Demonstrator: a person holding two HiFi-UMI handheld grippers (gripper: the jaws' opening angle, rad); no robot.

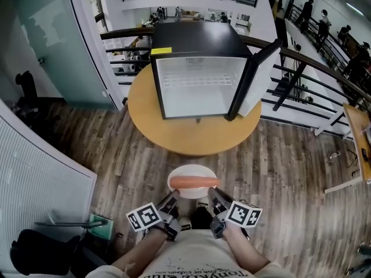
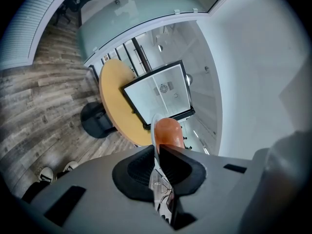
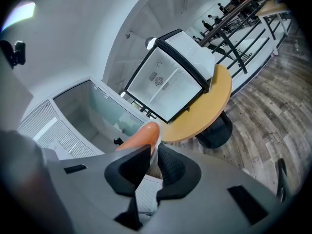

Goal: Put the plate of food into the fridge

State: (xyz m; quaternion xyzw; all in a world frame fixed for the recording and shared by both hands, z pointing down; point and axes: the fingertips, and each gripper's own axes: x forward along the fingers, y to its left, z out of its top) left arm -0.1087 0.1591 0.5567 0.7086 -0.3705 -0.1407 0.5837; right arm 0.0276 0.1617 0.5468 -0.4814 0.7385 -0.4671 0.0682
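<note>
Head view: the plate [image 1: 192, 193] with a sausage [image 1: 194, 182] hangs above the floor [image 1: 278, 161], at 6 o'clock from the round table [image 1: 174, 138]. The fridge [image 1: 200, 68] stands on that table, its door [image 1: 255, 77] swung open at 3 o'clock. The left tongs [image 1: 171, 200] grip the rim at 7 o'clock, the right tongs [image 1: 215, 198] at 5 o'clock.

Left gripper view: the left tongs [image 2: 157, 147] stand narrow, clamped on the plate's rim [image 2: 154, 128]; the fridge [image 2: 158, 94] lies at 12 o'clock.

Right gripper view: the right tongs [image 3: 153, 152] pinch the rim too, beside the sausage [image 3: 141, 135]; the fridge [image 3: 170, 77] sits at 12 o'clock.
</note>
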